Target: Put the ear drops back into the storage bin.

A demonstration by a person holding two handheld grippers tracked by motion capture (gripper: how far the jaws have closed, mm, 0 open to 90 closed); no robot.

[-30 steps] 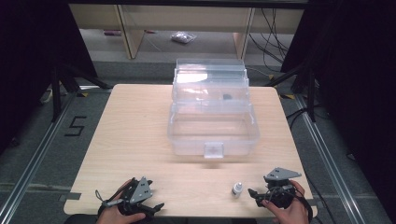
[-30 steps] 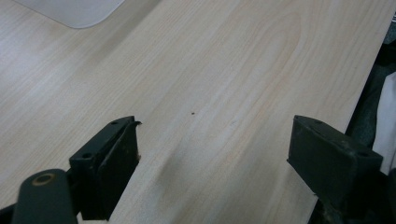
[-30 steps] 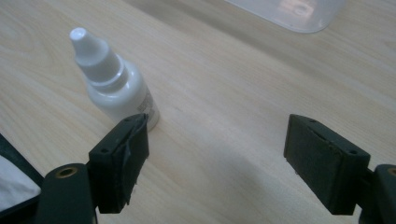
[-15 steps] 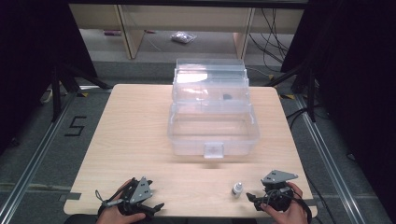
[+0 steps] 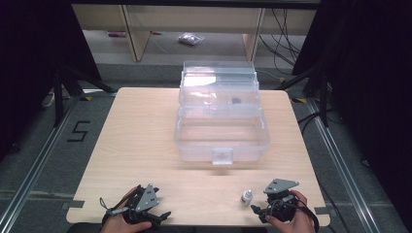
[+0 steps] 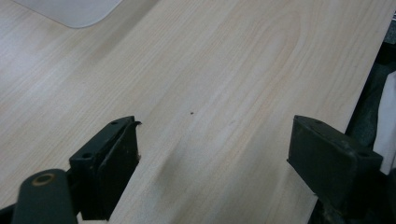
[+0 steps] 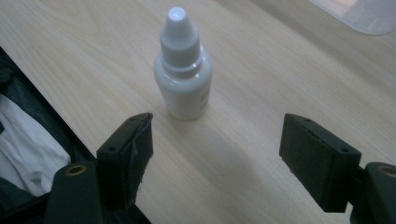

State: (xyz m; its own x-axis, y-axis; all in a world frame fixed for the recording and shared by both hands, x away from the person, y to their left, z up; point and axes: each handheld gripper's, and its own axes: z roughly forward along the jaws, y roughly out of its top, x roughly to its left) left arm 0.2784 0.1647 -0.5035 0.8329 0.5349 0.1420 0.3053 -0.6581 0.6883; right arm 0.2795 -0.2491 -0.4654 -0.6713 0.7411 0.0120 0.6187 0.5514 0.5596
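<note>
Standing upright, white dropper bottle [image 7: 183, 70], just ahead of open right claw [image 7: 217, 154]

On the light wooden table [image 5: 141, 136], the clear plastic storage box with its hinged lid raised [image 5: 221, 128] stood toward twelve o'clock of centre. The small white plastic dropper bottle [image 5: 247, 196] stood upright near the table's edge at five o'clock, well apart from the box. The right gripper [image 5: 265, 209] lay just beside the bottle at its four o'clock, the left gripper [image 5: 154, 215] at the table's seven o'clock.
</note>
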